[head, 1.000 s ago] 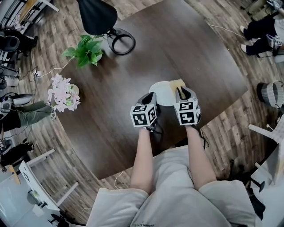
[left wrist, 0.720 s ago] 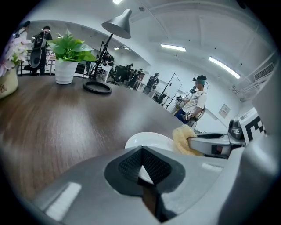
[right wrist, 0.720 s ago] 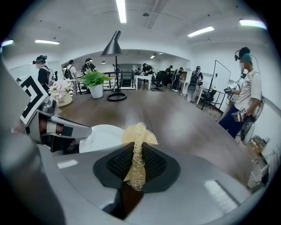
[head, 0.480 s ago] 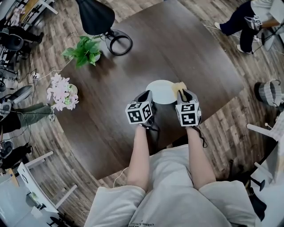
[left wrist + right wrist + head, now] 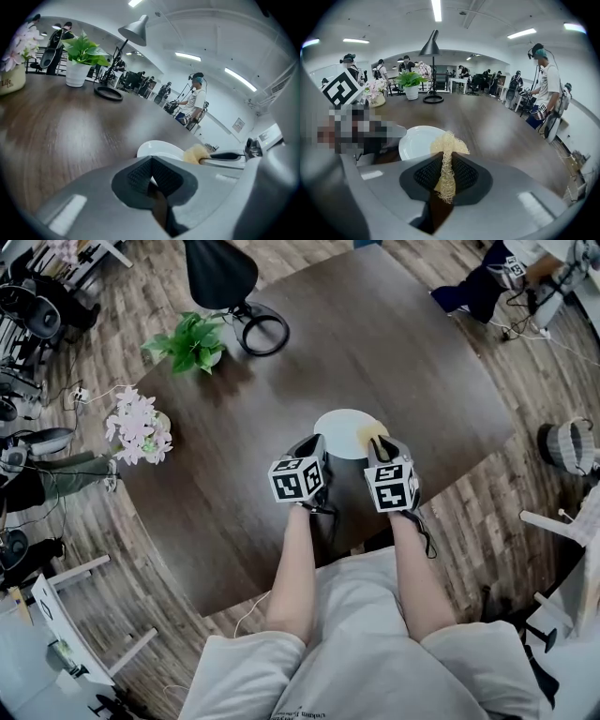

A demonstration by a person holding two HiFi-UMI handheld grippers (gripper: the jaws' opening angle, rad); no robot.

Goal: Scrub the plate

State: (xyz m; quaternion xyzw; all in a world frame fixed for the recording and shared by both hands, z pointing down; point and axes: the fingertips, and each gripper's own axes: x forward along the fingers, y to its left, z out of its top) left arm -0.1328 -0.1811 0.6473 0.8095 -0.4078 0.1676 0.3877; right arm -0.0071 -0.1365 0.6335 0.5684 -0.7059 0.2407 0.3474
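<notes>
A white plate (image 5: 343, 430) lies on the dark wooden table (image 5: 394, 343), close in front of me. My left gripper (image 5: 316, 448) sits at the plate's near-left rim. In the left gripper view its pads (image 5: 161, 174) are shut, with a sliver of the plate (image 5: 158, 148) rim between them. My right gripper (image 5: 379, 444) is shut on a yellow mesh scrubber (image 5: 370, 432). The scrubber (image 5: 447, 146) sticks out past the shut jaws and rests at the right edge of the plate (image 5: 417, 140).
A potted green plant (image 5: 192, 341), a vase of pink flowers (image 5: 139, 432) and a black desk lamp with a ring base (image 5: 263, 334) stand at the table's far left. The table's near edge runs just below the grippers. A basket (image 5: 567, 446) stands on the floor at right.
The right gripper has slid the scrubber a little nearer along the plate's right side. The left gripper stays at the rim. A person at the far right has walked on.
</notes>
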